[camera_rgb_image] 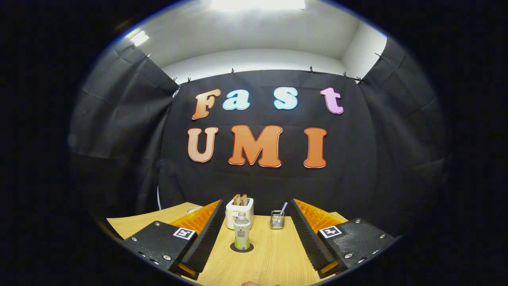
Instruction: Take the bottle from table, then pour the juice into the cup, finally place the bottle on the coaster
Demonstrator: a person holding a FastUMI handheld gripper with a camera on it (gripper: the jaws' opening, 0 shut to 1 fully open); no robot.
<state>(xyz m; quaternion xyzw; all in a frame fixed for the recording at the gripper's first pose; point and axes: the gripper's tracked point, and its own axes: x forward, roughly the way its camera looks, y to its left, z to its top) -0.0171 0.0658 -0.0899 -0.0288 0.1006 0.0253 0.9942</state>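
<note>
A small clear bottle (241, 233) with a pale cap and a green label stands upright on a dark round coaster (232, 248) on the wooden table (274, 256). It sits between my two fingers, nearer the left one and touching neither. My gripper (256, 203) is open, and its black ribbed pads (307, 234) are spread wide on either side. Beyond the bottle to the right stands a small glass cup (277, 219) with a striped straw in it, just inside the right finger.
A white toaster (239, 211) with two slices of toast stands right behind the bottle at the table's far edge. A white rim of some dish (193, 209) peeks out behind the left finger. Black cloth closes the booth beyond the table.
</note>
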